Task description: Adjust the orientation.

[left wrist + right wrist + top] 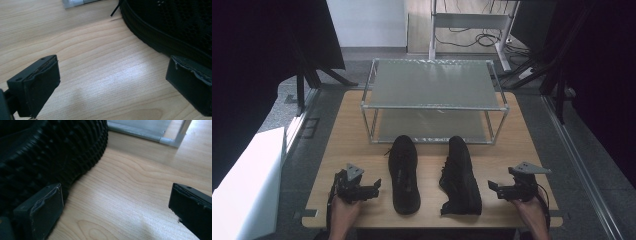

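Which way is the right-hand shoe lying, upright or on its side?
On its side. In the high view the right shoe shows its side profile, and the right gripper view shows its ribbed sole facing sideways, not down on the table.

Both hands are bare, no sleeves showing; the left gripper (374, 187) and right gripper (493, 187) are black, each topped by a grey three-cornered plate; jaw pads look worn, screw holes visible.
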The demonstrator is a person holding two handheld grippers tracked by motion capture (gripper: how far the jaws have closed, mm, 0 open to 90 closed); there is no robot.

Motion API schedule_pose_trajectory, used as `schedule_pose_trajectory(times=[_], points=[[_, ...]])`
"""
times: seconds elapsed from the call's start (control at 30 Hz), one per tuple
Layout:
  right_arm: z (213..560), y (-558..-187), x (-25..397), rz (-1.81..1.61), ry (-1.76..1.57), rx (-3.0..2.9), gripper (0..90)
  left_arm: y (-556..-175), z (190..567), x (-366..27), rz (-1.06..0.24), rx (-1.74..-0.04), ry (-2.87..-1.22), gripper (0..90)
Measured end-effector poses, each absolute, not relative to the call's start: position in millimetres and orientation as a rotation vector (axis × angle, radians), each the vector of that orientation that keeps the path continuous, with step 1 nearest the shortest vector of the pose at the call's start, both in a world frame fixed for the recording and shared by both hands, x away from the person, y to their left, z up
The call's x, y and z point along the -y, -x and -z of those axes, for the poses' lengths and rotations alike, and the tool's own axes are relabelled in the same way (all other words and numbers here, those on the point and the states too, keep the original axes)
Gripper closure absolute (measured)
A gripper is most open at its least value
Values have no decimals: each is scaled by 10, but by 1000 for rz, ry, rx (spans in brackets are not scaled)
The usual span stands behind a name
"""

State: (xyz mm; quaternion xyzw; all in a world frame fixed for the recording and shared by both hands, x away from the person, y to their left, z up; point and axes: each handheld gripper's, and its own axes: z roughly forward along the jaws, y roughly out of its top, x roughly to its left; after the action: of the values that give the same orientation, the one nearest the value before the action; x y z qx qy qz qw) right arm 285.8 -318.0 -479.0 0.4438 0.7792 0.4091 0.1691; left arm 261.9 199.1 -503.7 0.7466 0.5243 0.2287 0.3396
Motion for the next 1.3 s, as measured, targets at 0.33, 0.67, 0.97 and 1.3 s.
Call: schedule_pose_trajectory(times=[0.33,0.67,0.97,1.3], points=[[4488,-2865,2981,-1182,-1193,-2245,0,-2623,5046,-1988,-604,-1364,-1960,0],[4361,-2977,2627,-1194,-1144,-2281,0,-2639,5061,-1968,-619,-1376,-1992,0],[4480,-3072,2311,-1120,-1132,-2309,0,-2652,5075,-1970,-616,-1397,-2005,0],[4534,-3075,2348,-1114,-1138,-2293,0,-2657,5081,-1965,-621,-1407,-2013,0]])
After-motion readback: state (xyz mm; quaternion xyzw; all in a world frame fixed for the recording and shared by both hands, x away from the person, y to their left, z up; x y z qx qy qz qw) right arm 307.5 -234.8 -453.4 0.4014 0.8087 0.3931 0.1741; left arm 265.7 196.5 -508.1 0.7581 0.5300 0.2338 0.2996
